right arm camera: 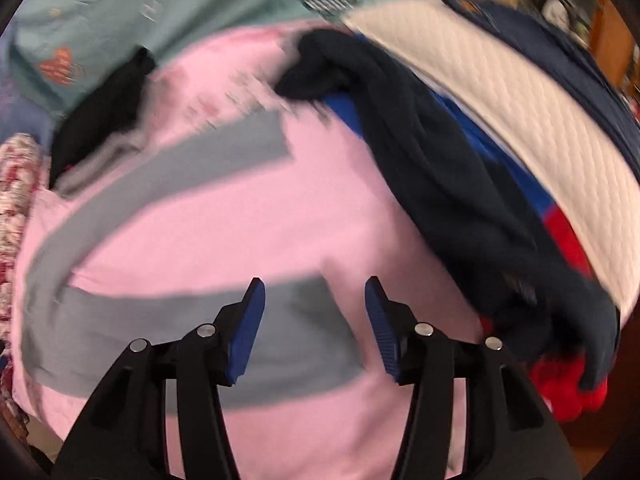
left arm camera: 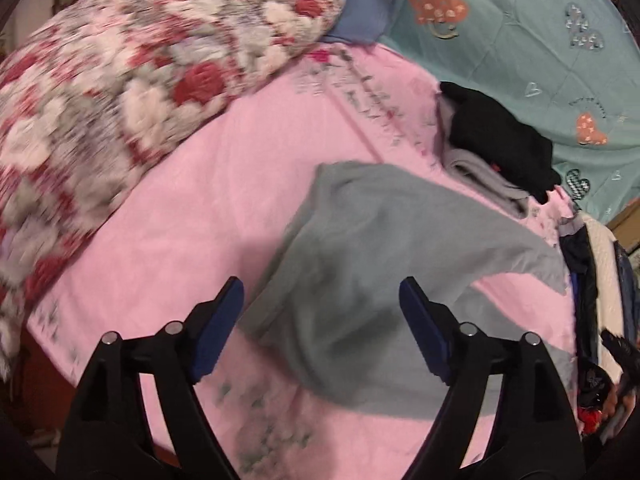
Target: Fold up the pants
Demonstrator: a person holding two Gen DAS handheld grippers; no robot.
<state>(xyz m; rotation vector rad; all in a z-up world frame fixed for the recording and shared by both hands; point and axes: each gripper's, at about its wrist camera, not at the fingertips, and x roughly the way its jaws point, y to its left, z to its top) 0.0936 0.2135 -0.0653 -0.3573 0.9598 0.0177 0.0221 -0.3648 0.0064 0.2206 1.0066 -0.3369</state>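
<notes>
A home bedroom: pink bedsheet (left arm camera: 168, 216), floral quilt (left arm camera: 120, 80), heaped clothes (right arm camera: 452, 168).

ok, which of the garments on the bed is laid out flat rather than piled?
The grey pants, spread on the pink sheet with both legs apart. The black garment sits folded on a stack; the dark navy one lies crumpled.

Grey pants (left arm camera: 360, 264), lying flat on pink sheet (left arm camera: 168, 240), legs spread apart, unfolded, slightly blurred

- The pants (left arm camera: 360, 248) lie spread on the sheet (left arm camera: 180, 220), legs apart.
- A pillow (left arm camera: 132, 68) sits left of them.
- A folded stack (left arm camera: 496, 148) sits behind (at the quilt's (left arm camera: 520, 40) edge).
- Heaped clothes (right arm camera: 440, 160) lie right.
</notes>
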